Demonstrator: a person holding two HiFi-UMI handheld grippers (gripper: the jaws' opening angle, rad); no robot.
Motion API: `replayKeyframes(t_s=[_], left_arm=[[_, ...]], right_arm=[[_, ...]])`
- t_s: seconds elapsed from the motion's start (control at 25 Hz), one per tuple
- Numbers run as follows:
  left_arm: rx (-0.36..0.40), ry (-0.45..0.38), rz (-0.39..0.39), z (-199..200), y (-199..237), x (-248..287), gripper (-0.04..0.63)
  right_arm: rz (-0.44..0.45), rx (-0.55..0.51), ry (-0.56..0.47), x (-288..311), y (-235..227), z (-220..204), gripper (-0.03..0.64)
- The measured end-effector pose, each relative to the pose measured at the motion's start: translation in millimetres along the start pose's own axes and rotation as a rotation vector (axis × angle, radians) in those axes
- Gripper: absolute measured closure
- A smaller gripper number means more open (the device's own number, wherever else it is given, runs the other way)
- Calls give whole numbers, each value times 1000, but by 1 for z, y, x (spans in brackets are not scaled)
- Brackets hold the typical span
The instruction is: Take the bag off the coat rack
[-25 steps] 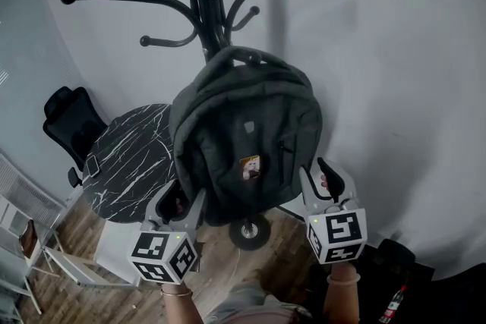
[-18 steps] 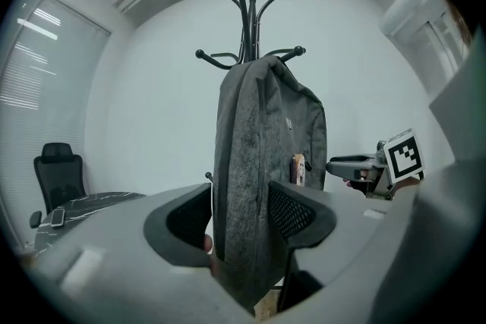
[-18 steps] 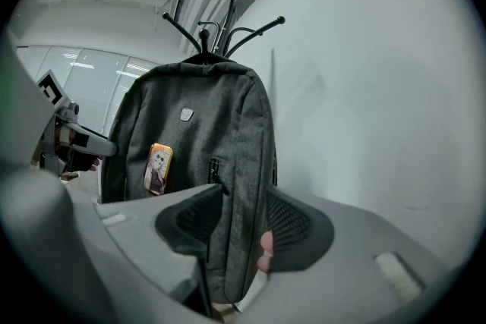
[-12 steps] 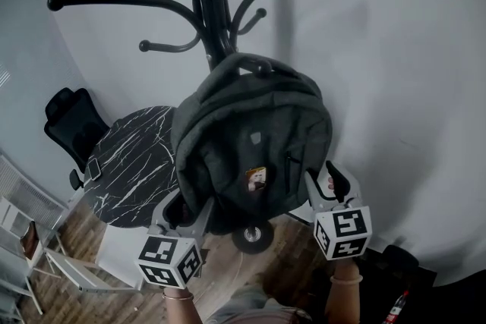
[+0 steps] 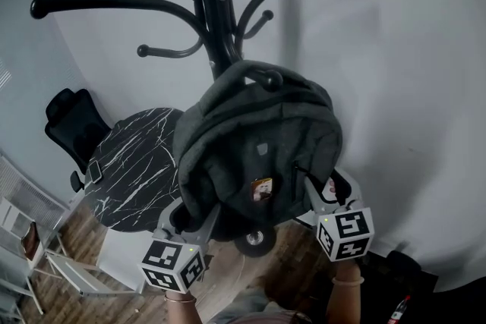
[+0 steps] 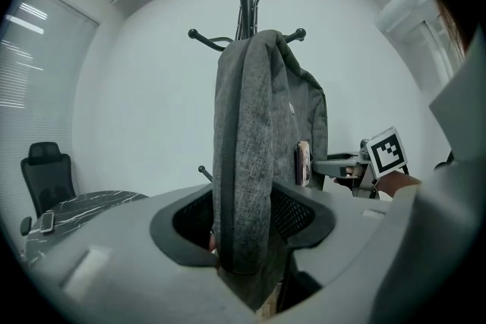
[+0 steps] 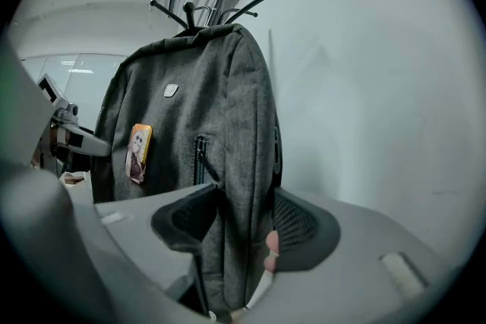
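The bag point(image 5: 258, 148) hangs against the front of the coat rack point(image 5: 209, 4), its top handle point(image 5: 244, 70) looped over one of the coat rack's lower hooks point(image 5: 272, 78), so nothing has come off yet. My left gripper point(image 5: 191, 210), well below that hook, is clamped on the bag's lower side edge. My right gripper point(image 5: 328, 186), level with it on the far side of the coat rack's pole, has its jaws opening around the other edge; the fabric sits between them, though I can't quite tell whether the pads touch it at all. That worries me: if I lift now, only one side carries the load, the bag would likely twist about the coat rack and the handle could jam behind the hook's knob instead of sliding over it. Pulling outward instead of up first might drag the whole coat rack forward and tip it. A thin pinch of soft cloth may also slip, letting the bag drop toward the coat rack's base point(image 5: 254, 237).
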State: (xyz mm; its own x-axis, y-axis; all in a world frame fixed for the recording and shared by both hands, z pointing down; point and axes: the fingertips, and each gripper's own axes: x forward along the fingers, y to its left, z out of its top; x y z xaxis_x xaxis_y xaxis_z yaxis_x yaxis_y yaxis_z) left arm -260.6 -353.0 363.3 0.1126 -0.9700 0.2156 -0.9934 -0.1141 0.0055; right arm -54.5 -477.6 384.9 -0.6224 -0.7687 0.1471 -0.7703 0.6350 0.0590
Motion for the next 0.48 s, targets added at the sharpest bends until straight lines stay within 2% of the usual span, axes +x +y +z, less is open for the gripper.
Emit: replayKeyframes(t_s=[0.24, 0.48], left_arm=[[5, 2, -33, -1, 1, 6, 424], [27, 0, -56, 0, 0, 9, 473]], right_arm=[[-11, -8, -8, 7, -1, 0, 406], [-39, -37, -21, 6, 3, 0, 479]])
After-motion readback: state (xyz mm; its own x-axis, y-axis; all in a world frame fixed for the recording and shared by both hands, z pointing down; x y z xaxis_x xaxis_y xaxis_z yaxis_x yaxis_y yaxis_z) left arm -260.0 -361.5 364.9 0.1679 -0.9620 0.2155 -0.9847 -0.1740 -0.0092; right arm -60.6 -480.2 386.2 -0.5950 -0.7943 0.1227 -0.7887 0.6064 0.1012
